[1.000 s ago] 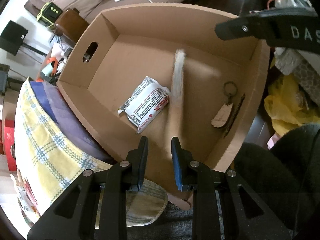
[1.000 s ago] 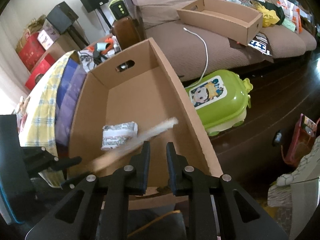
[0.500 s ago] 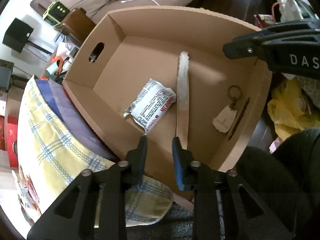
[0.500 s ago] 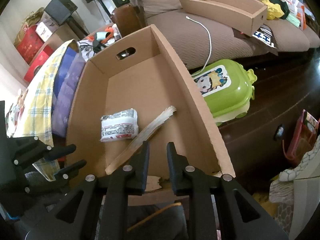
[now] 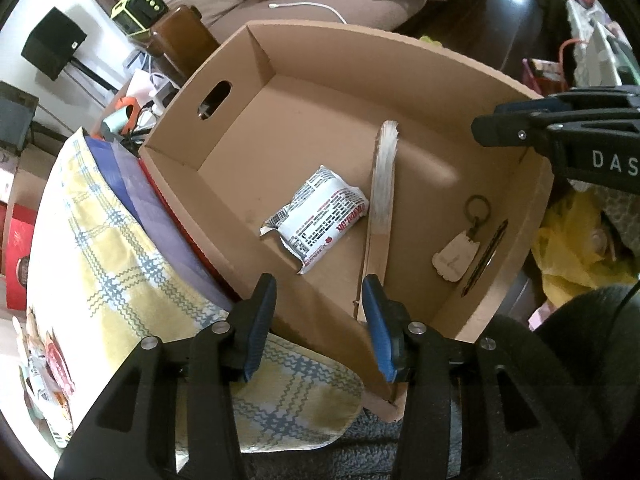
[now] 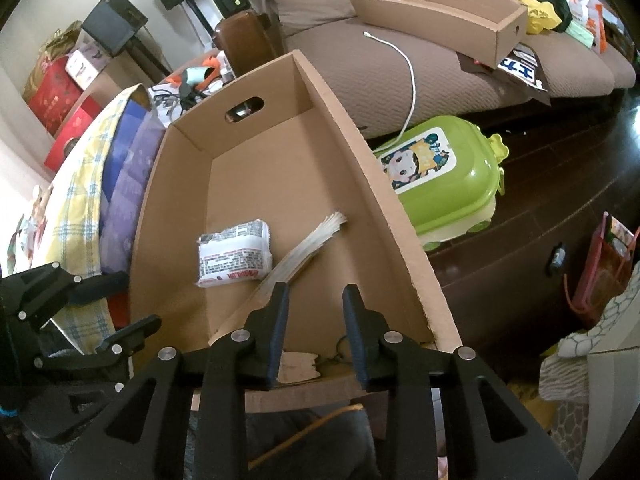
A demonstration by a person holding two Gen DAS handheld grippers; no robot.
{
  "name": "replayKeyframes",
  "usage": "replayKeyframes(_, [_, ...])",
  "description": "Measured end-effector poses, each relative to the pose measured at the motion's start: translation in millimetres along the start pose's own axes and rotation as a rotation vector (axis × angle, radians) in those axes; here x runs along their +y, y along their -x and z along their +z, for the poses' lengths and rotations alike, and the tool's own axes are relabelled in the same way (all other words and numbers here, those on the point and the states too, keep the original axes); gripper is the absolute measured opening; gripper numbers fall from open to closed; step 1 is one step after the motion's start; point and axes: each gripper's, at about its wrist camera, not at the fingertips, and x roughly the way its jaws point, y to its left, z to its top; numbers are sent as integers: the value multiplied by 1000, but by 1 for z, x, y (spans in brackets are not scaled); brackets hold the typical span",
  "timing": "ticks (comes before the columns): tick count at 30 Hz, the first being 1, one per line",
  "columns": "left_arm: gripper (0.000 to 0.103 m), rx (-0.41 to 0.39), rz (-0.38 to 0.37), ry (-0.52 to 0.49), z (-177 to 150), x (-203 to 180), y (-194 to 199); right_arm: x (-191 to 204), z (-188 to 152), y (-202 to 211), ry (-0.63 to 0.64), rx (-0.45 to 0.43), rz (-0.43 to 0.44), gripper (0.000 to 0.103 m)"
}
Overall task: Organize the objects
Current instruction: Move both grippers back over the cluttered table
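Observation:
An open cardboard box [image 5: 320, 52] [image 6: 380, 220] sits below both grippers. On its floor lie a white printed packet [image 5: 320, 220] [image 6: 234, 252], a folded fan [image 5: 382, 196] [image 6: 308, 248] right beside it, a wooden keychain [image 5: 460, 256] and a dark strip [image 5: 486, 258] by the right wall. My left gripper [image 5: 319, 296] hovers over the box's near edge, its jaws opening with nothing between them. My right gripper [image 6: 316, 296] hangs over the box's near end, jaws also opening and empty. Each gripper also shows in the other's view: right gripper [image 5: 560, 132], left gripper [image 6: 80, 300].
A yellow plaid cloth [image 5: 100, 260] over purple and blue items flanks the box's left side. A green toy case [image 6: 440, 176] stands on the dark floor to the right. Behind it is a sofa [image 6: 360, 72] with a second cardboard box [image 6: 440, 4] and a white cable [image 6: 408, 72].
The fan, blurred and tilted a second ago, has settled flat on the box floor beside the packet. Both grippers' jaws have spread wider apart.

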Motion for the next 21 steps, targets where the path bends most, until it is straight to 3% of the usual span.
replayKeyframes(9, [41,-74,-19,35,-5,10,17,0,1,1,-2,-1,-1,29])
replayKeyframes(16, [41,-185,-166,175,-23,52,65,-2,5,10,-3,-29,-14,29])
replayKeyframes(21, [41,-236,-73,91,-52,72,104,-2,10,22,-18,-52,-21,30])
